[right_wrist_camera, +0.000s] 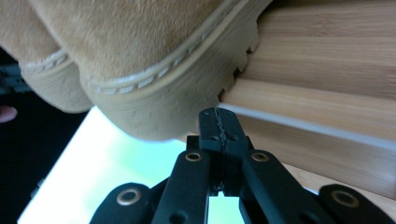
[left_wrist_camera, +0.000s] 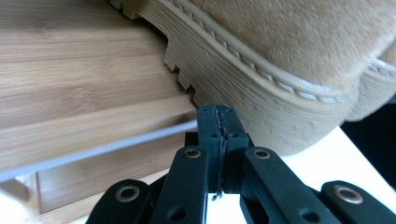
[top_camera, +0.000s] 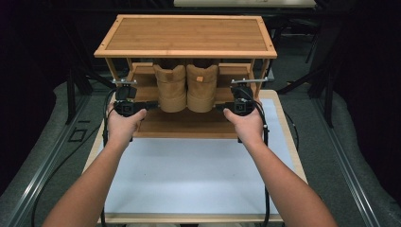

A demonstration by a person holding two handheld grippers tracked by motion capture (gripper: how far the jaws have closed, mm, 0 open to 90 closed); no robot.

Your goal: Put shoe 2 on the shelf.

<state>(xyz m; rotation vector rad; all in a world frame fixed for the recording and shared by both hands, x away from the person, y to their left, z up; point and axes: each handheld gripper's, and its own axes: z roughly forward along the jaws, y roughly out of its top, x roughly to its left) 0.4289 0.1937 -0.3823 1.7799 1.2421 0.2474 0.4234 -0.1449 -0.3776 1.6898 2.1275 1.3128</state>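
At the front edge of the rack's lower shelf, we are pressing both closed grippers against a pair of tan boots.

We are holding the left gripper (top_camera: 152,106) with its jaws together, empty, its tip touching the sole of the left boot (top_camera: 171,87); the right gripper (top_camera: 219,107) is likewise closed on nothing, its tip meeting the sole of the right boot (top_camera: 202,86). Both boots are standing side by side, heels toward us, on the lower shelf (top_camera: 184,124) of the wooden shoe rack (top_camera: 185,35) at the tabletop's (top_camera: 189,175) far edge.
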